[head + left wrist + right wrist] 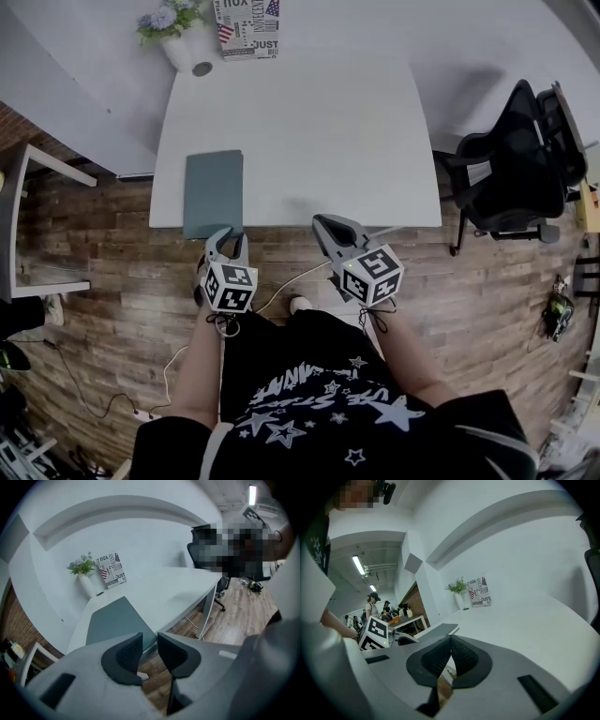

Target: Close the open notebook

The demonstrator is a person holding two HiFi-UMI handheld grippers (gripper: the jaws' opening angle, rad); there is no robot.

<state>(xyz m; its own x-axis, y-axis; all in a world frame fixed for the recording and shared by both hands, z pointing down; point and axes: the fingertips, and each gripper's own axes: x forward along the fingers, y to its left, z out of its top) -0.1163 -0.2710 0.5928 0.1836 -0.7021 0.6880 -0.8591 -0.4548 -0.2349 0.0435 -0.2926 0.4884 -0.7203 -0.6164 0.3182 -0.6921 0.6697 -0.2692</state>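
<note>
A grey-green notebook [214, 192] lies flat with its cover down at the front left edge of the white table [319, 122]. In the left gripper view the notebook [117, 618] sits just beyond the jaws. My left gripper [227, 236] hovers over the floor just short of the notebook's near edge, and its jaws [149, 638] stand slightly apart with nothing between them. My right gripper [325, 225] is at the table's front edge, to the right of the notebook, and its pads [451, 641] meet with nothing held. From there the notebook [433, 631] shows to the left.
A vase of flowers [173, 28] and a printed sign [248, 26] stand at the table's far edge. A black office chair [520, 159] is to the right of the table. A small white side table [37, 225] stands left. A cable [281, 289] runs across the wooden floor.
</note>
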